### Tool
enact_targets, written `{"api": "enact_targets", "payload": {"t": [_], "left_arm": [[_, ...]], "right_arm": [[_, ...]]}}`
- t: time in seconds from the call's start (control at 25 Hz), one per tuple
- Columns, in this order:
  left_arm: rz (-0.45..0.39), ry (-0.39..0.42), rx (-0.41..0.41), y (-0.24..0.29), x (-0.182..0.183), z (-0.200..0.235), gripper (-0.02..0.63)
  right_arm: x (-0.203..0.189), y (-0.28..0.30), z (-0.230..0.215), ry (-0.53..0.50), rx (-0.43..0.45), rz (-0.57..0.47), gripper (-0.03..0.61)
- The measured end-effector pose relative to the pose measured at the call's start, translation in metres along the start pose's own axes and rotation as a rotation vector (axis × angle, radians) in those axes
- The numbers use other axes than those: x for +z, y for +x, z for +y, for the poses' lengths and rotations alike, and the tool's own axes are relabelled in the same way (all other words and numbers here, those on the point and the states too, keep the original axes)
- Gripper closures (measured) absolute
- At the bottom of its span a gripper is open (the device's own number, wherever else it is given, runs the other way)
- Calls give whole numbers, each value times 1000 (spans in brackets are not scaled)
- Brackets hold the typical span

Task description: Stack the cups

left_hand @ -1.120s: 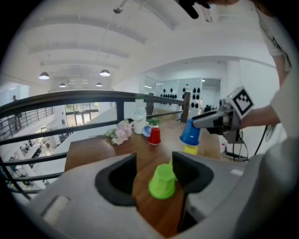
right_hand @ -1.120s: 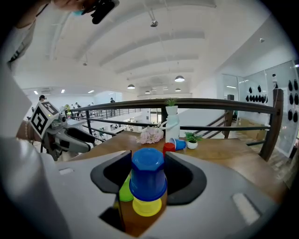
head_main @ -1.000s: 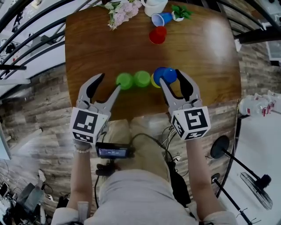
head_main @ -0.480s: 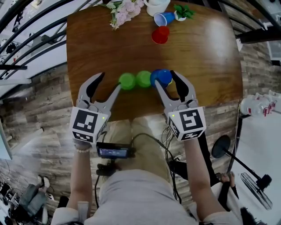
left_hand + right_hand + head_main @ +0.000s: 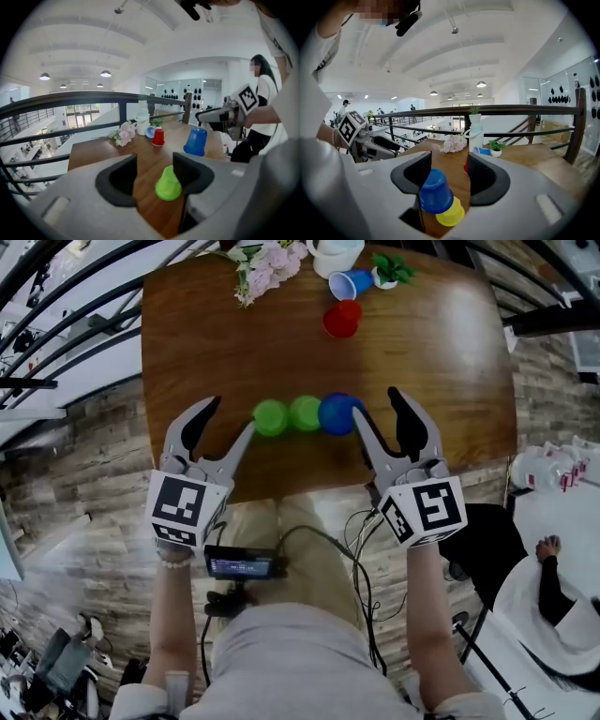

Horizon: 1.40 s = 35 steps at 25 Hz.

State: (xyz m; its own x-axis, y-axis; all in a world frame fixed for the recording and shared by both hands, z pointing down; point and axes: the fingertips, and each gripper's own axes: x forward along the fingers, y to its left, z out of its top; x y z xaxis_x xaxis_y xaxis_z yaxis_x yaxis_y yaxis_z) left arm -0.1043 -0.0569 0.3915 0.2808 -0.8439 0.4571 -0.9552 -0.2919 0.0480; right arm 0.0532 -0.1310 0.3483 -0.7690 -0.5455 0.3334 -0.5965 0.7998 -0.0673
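A blue cup (image 5: 337, 414) stands upside down over a yellow cup (image 5: 451, 213) near the table's front edge, next to two upturned green cups (image 5: 271, 416) (image 5: 305, 412). My right gripper (image 5: 380, 409) is open just right of the blue cup, not touching it. In the right gripper view the blue cup (image 5: 435, 191) stands close by the left jaw. My left gripper (image 5: 228, 418) is open and empty, left of the green cups. One green cup (image 5: 168, 183) shows ahead of its jaws, near the right one. A red cup (image 5: 342, 320) and a toppled blue cup (image 5: 349, 282) sit at the far edge.
The brown wooden table (image 5: 206, 343) holds pink flowers (image 5: 267, 263), a white jug (image 5: 333, 251) and a small potted plant (image 5: 386, 266) along its far edge. Black railings run round the table. A person's arm (image 5: 548, 568) shows at the lower right, on the floor side.
My right gripper carried the blue cup leftward, left it over the yellow cup, and drew back to the right. The left gripper has stayed put.
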Motion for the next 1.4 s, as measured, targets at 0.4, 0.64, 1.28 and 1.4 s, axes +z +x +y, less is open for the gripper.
{"api": "enact_targets", "payload": {"t": [0.4,0.64,1.28,1.4], "left_arm": [[-14,-44,40,0,1,0,380],[-21,-68,87,-5,0,-1,380],[-5,-105,168,-26,-18,4,380],[-6,-106,169,-28,-18,6,380]], "right_arm": [[1,41,-76,-75,18,39,351],[-13,90,-91,-141,105,89,351],[-57,179,-99,-138,187,251,351],[-56,180,-99,-115,194,249,368]]}}
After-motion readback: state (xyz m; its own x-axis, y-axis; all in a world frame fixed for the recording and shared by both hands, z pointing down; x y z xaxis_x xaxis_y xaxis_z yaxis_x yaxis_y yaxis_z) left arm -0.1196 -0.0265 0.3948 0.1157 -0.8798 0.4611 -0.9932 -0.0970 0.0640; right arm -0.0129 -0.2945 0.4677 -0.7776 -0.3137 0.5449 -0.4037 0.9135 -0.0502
